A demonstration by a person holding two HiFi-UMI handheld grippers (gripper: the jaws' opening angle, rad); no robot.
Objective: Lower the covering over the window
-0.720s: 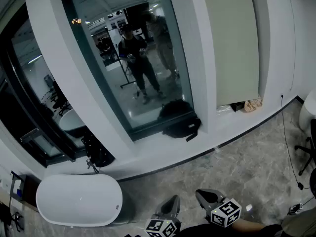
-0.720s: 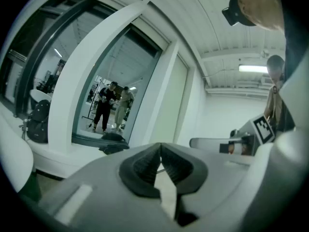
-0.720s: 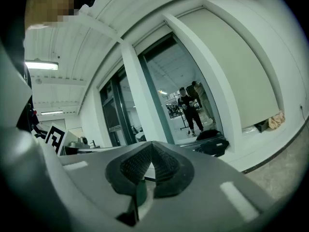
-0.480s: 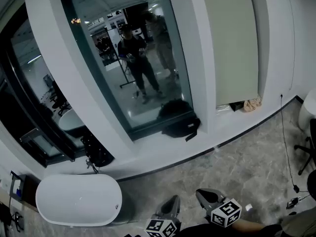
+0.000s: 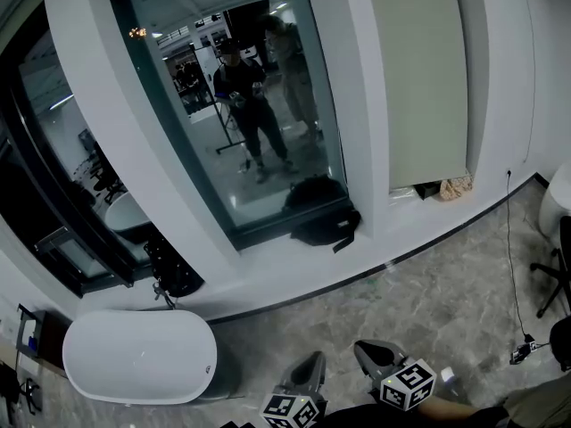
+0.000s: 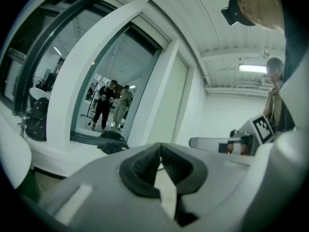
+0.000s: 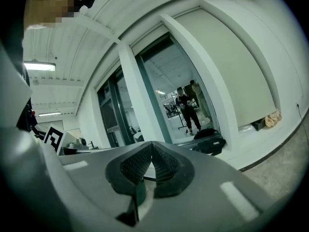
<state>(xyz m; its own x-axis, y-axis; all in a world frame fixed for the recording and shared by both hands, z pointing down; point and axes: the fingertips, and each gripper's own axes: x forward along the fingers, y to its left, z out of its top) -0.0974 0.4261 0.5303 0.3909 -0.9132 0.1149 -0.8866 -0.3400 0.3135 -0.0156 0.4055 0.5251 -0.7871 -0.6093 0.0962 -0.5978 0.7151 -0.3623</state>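
The covering is a pale green roller blind [image 5: 419, 78] over the right-hand window, hanging down to just above the sill; it also shows as a blind [image 6: 169, 105] in the left gripper view and as a blind [image 7: 231, 66] in the right gripper view. The middle window pane [image 5: 241, 105] is bare and reflects people. My left gripper [image 5: 308, 374] and right gripper [image 5: 375, 357] sit at the bottom of the head view, well short of the wall. The left gripper [image 6: 160, 149] has its jaws shut with nothing between them. On the right gripper [image 7: 151, 146] the jaws are likewise shut and empty.
A white bathtub [image 5: 138, 357] stands at the lower left. A black bag [image 5: 323, 217] lies on the sill under the middle pane. A crumpled cloth [image 5: 457, 188] sits below the blind. A cable [image 5: 516, 266] runs down the floor beside an office chair [image 5: 558, 275].
The head view has drifted slightly; both grippers stay at the bottom edge, shut, and the blind hangs at the same height.
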